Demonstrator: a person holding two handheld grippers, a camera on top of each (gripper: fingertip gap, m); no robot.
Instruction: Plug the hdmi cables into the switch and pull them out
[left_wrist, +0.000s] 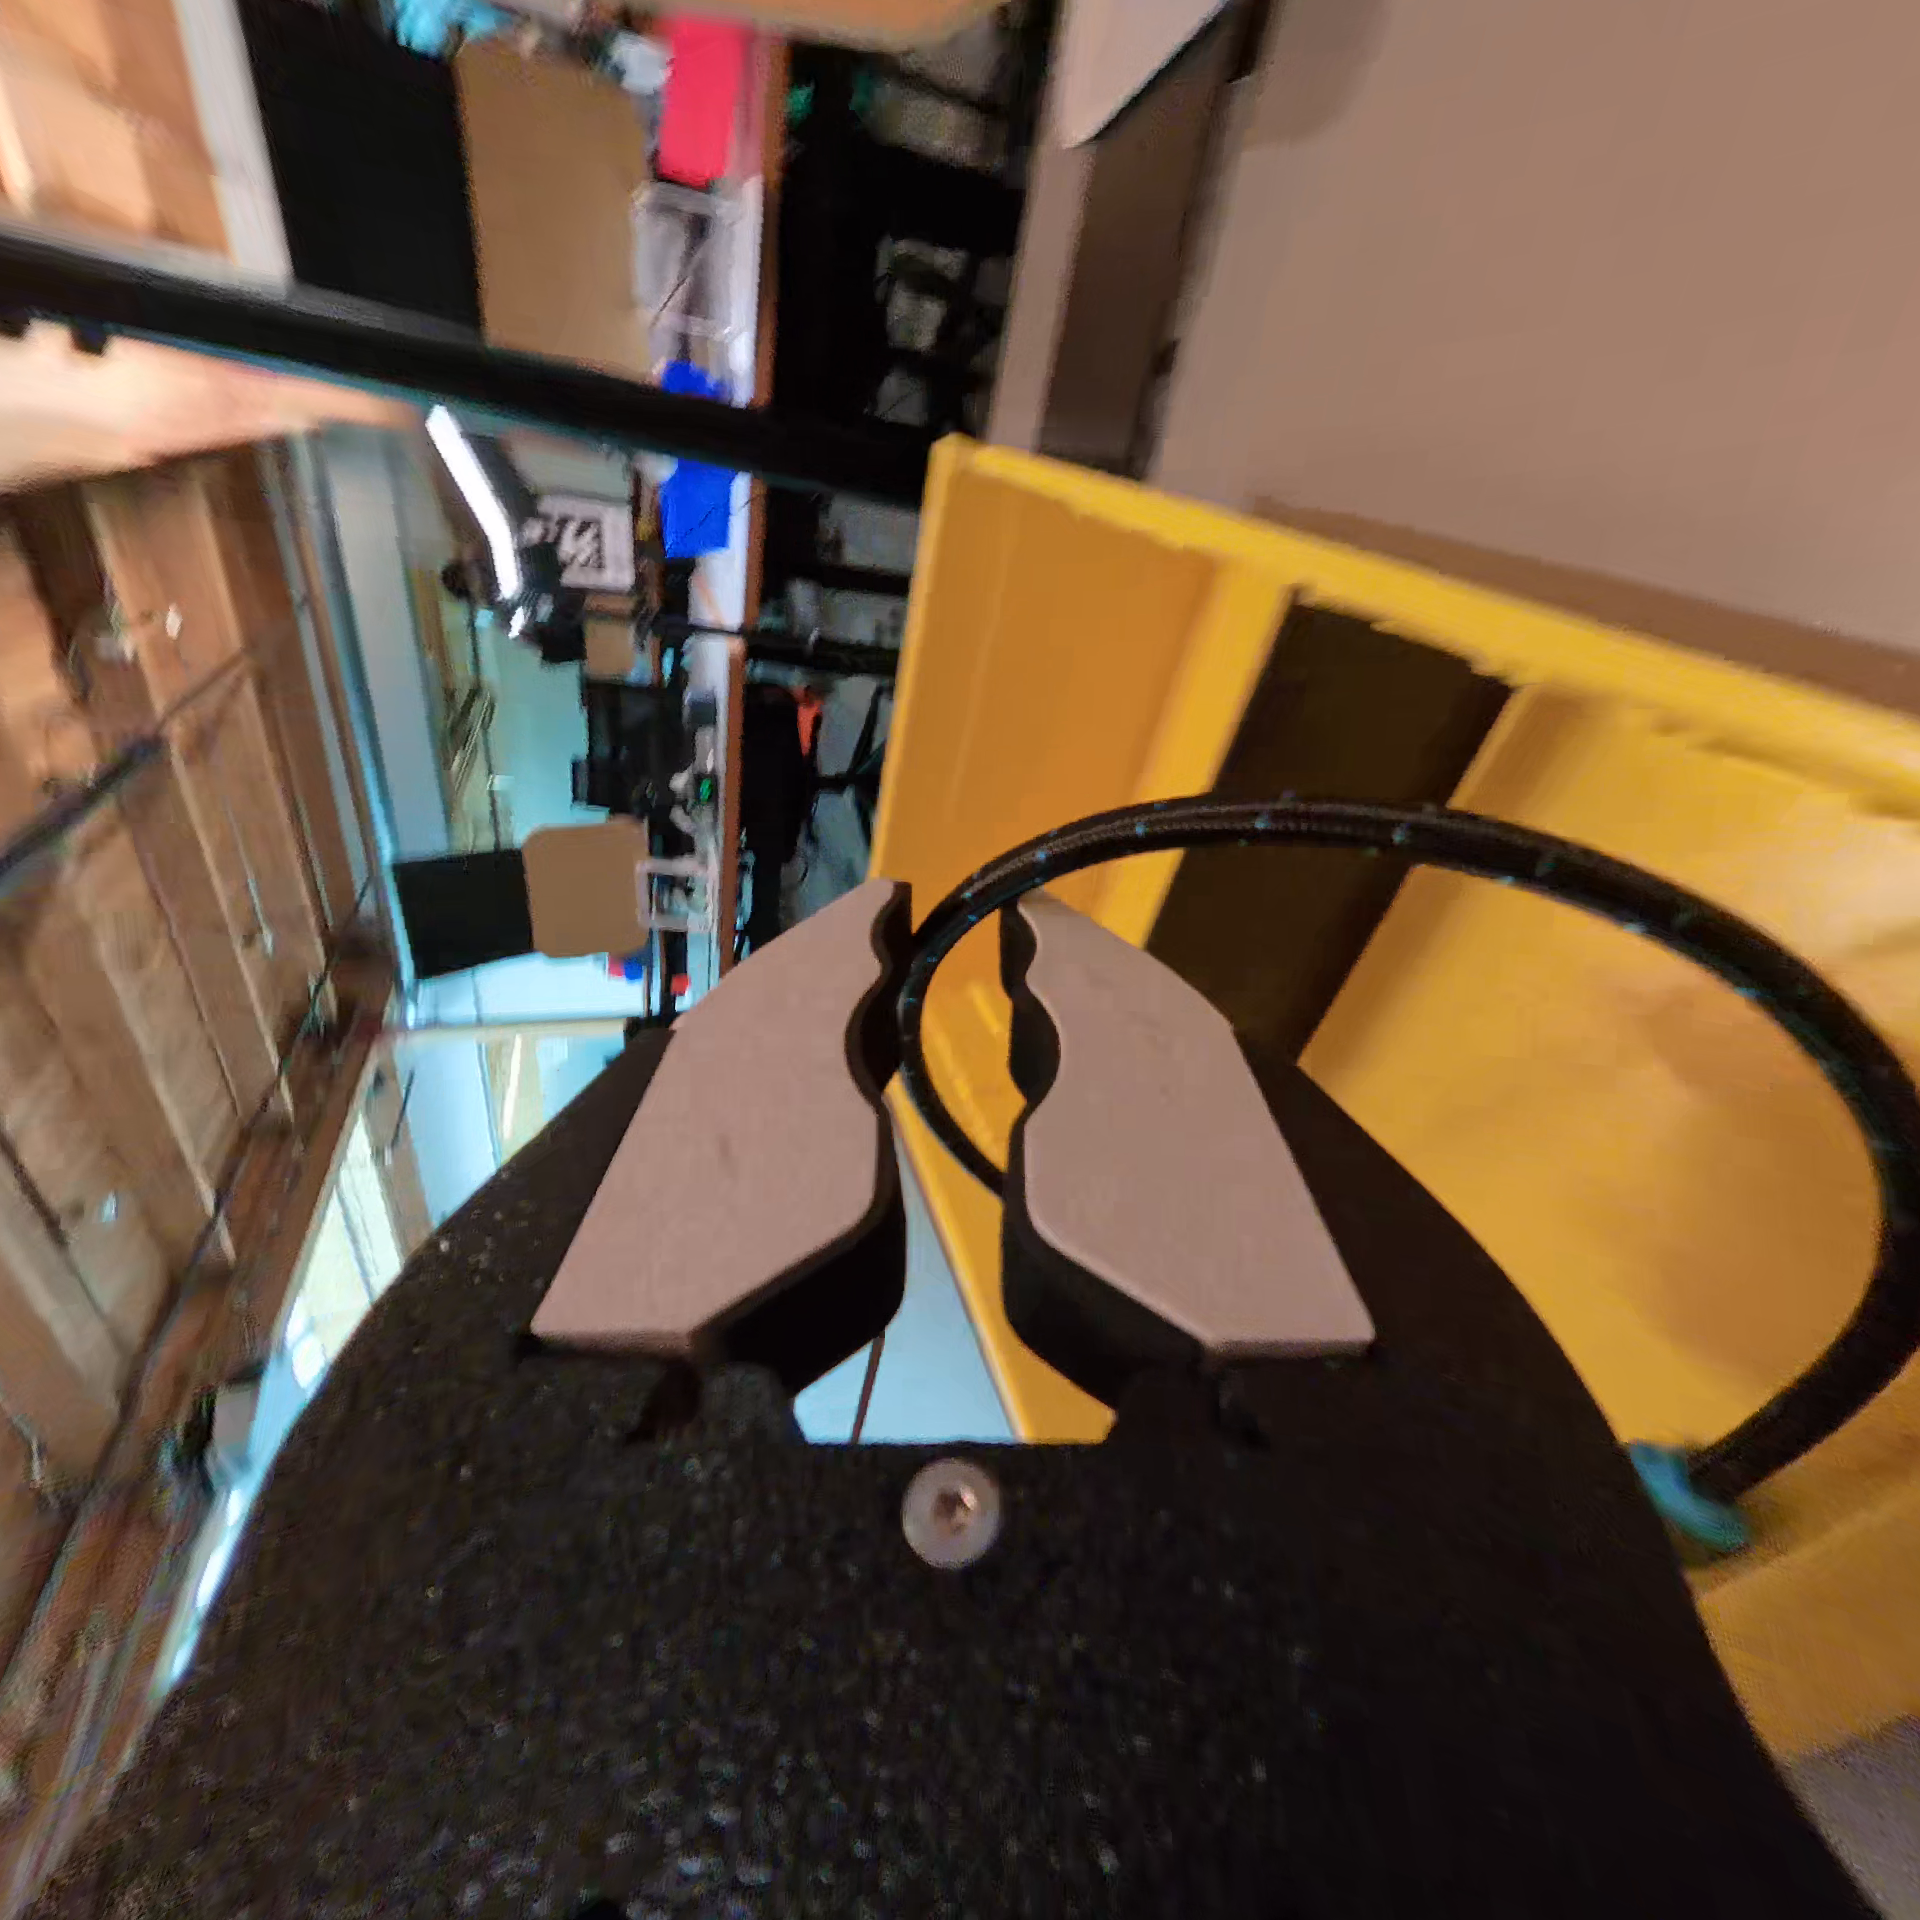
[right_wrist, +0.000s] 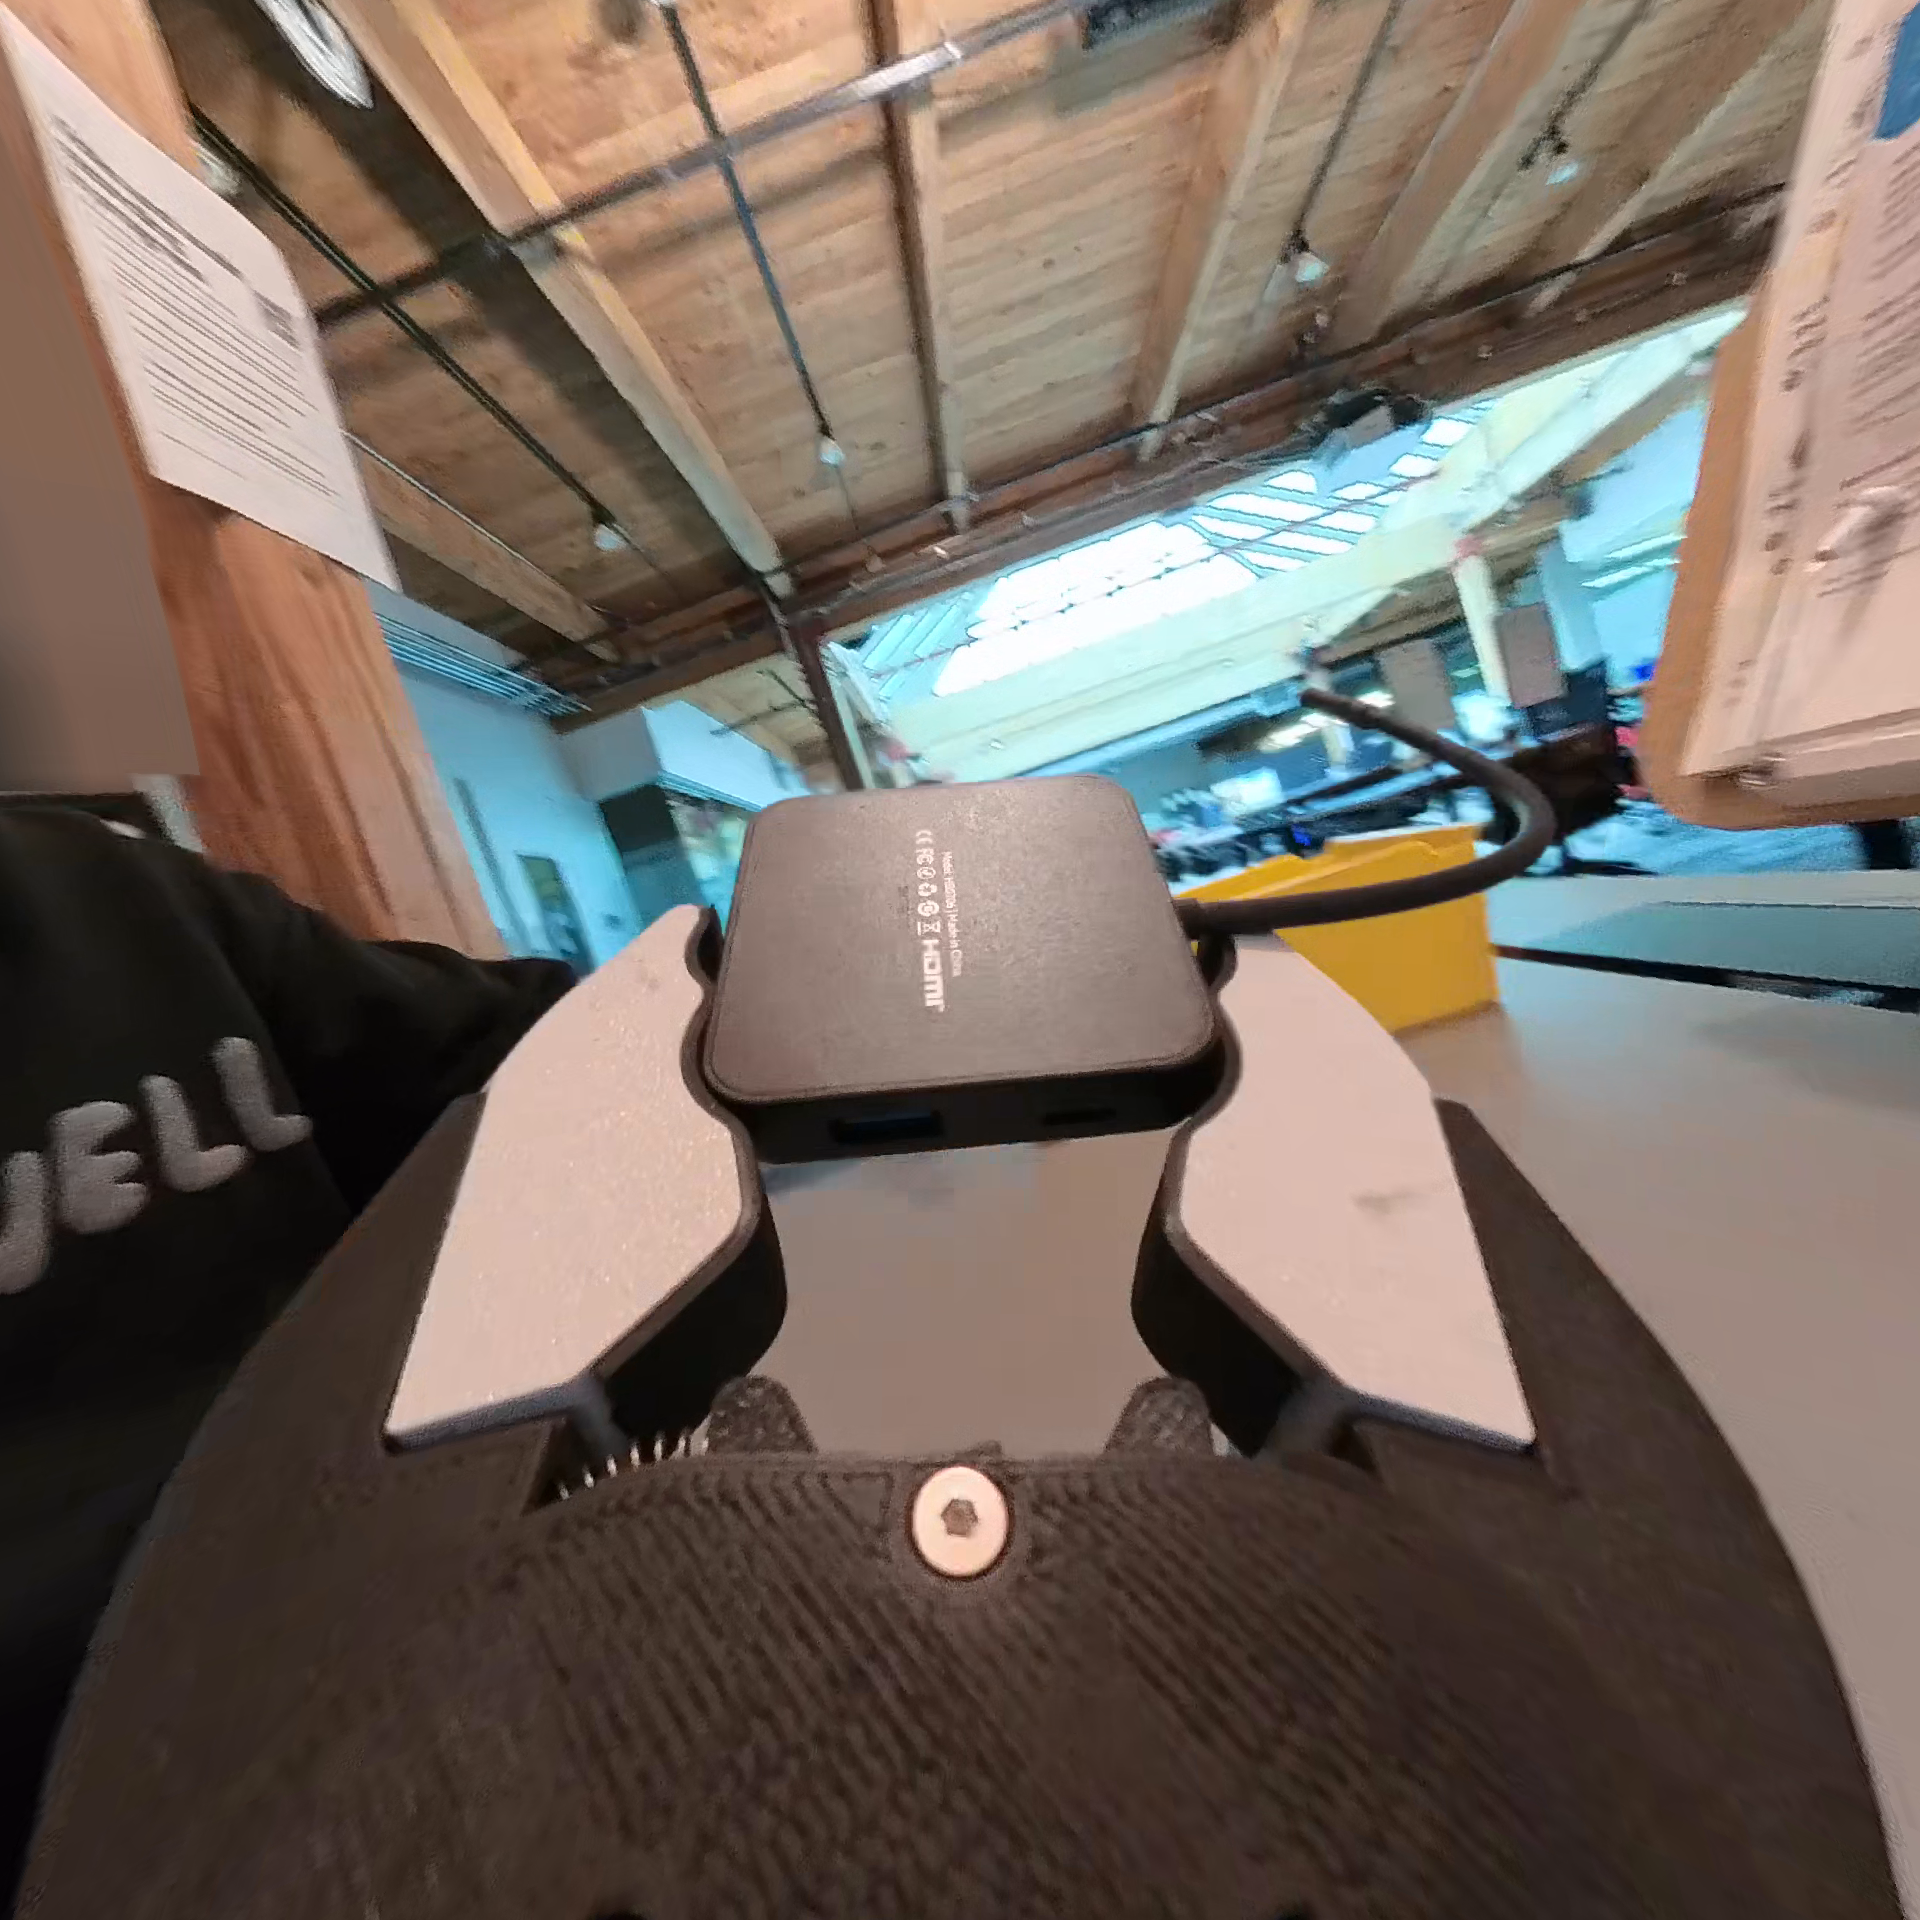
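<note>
Your left tongs (left_wrist: 951, 961) stand slightly spread, and the braided black cable (left_wrist: 1455, 821) loops through the gap between them; whether the fingers actually pinch it you cannot tell from here. The loop arcs out over the yellow bin (left_wrist: 1091, 644) and runs back to a teal plug end (left_wrist: 1688, 1507) near the tongs' body. That view is tilted and blurred, so your aim is likely poor while the hand swings.

Your right tongs (right_wrist: 961, 997) pinch the black switch (right_wrist: 961, 925) by its two sides, lifted above the grey table (right_wrist: 1662, 1143), with its own cord (right_wrist: 1455, 831) trailing right toward the bin.

The risk: you hold cable, not plug. A floppy loop probably will not steer the connector into a port, and pushing could twist the switch out of its side grip or snag the trailing cord.
</note>
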